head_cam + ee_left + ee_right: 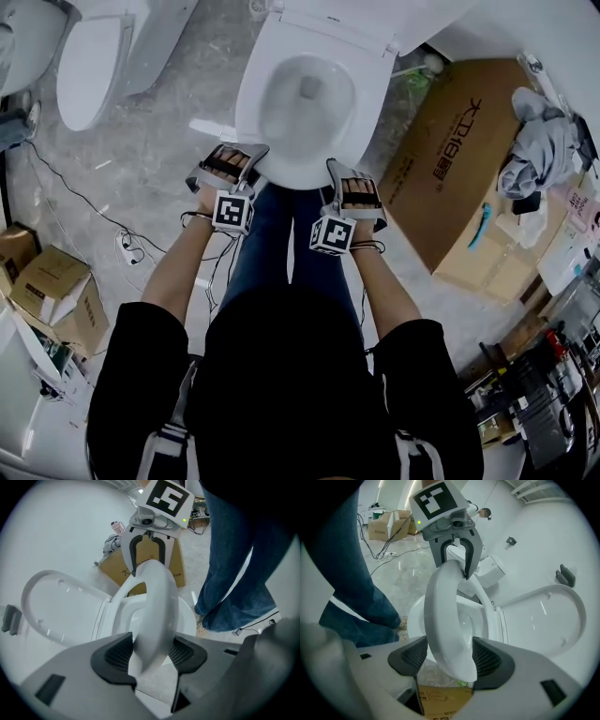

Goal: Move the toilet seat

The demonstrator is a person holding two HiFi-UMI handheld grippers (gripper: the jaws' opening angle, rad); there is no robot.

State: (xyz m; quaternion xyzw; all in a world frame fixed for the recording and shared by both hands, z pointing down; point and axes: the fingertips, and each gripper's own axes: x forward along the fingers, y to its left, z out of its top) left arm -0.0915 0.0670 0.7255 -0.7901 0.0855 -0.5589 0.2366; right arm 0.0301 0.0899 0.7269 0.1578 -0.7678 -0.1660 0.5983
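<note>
— where's the seat (pixel 251 112)?
— front rim clamped in my left claw (pixel 149 654) and right claw (pixel 447 656), tilted up over the bowl (pixel 281 117).
— the box (pixel 450 159)?
— a cloth (pixel 539 150) lies on top.

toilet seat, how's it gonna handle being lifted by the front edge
Probably stiff: the toilet seat shows no sag though held only at the front by the left gripper and right gripper. Its glossy surface looks smooth, so it may slip in the grip. It likely pivots at the rear near the lid rather than lifting free.
</note>
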